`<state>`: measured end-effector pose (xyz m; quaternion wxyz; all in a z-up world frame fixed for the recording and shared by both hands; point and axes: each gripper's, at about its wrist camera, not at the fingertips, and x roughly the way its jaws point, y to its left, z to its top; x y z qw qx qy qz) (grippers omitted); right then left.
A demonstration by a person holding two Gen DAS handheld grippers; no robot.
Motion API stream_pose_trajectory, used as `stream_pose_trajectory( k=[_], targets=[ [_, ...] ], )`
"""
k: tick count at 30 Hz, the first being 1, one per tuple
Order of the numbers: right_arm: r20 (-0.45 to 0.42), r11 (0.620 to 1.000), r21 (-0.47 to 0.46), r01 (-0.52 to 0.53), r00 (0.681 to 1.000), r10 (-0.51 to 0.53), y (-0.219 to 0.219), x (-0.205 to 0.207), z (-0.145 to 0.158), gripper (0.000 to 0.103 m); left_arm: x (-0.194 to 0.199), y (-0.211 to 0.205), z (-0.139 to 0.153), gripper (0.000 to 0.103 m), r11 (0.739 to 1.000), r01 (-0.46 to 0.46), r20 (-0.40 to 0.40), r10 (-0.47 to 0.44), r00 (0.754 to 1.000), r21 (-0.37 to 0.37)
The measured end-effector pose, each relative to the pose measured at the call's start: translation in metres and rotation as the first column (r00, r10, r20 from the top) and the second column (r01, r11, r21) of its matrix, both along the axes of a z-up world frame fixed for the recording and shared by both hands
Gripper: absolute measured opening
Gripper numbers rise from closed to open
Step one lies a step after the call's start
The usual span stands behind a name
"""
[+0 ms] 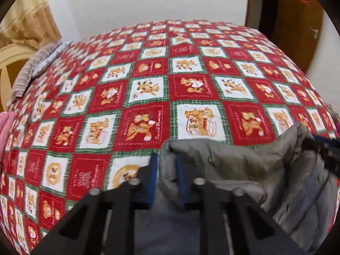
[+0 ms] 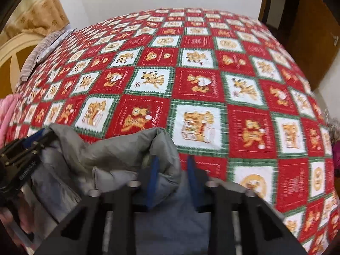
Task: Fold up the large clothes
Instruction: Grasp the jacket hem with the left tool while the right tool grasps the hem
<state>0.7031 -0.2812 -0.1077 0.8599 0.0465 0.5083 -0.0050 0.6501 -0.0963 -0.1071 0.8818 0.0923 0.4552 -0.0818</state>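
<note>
A grey padded jacket (image 1: 244, 165) is held up over the near part of a bed. My left gripper (image 1: 167, 161) is shut on the jacket's left top edge, with grey cloth pinched between its blue pads. My right gripper (image 2: 173, 163) is shut on the jacket's right top edge (image 2: 163, 148). The cloth sags between the two grippers. The right gripper shows at the right edge of the left wrist view (image 1: 325, 153). The left gripper shows at the left edge of the right wrist view (image 2: 23, 153). The jacket's lower part hangs out of view.
The bed wears a red, white and green checked quilt with bear pictures (image 1: 148, 89). A striped pillow (image 1: 31, 68) lies at its far left corner. Pink cloth (image 1: 6, 127) sits at the left edge. A brown wooden door (image 2: 308, 38) stands at the right.
</note>
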Motion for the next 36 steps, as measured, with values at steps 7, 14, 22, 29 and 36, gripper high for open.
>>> stream_pose_trajectory(
  k=[7,14,22,29,36],
  targets=[
    [0.041,0.998,-0.053,-0.028,0.999,0.030,-0.013,-0.043,0.006,0.005,-0.050,0.026,-0.001,0.011,1.000,0.010,0.085,-0.010,0.996,-0.004],
    [0.031,0.997,-0.057,-0.050,0.998,0.052,-0.018,-0.077,-0.028,0.002,-0.074,0.034,-0.033,0.011,1.000,-0.003,0.049,0.003,0.999,0.006],
    [0.036,0.997,-0.069,-0.016,0.999,0.018,-0.032,-0.083,-0.051,0.000,-0.096,0.036,-0.010,0.016,1.000,-0.001,0.112,0.000,0.994,0.006],
    [0.099,0.998,0.015,0.053,0.994,-0.054,-0.050,-0.088,-0.030,0.006,-0.105,0.049,0.049,0.080,0.998,-0.057,0.301,0.058,0.952,-0.013],
    [0.170,0.984,0.142,0.110,0.976,-0.133,-0.053,-0.064,0.003,0.075,-0.027,0.036,0.042,0.085,0.984,-0.177,0.285,0.163,0.945,0.023]
  ],
)
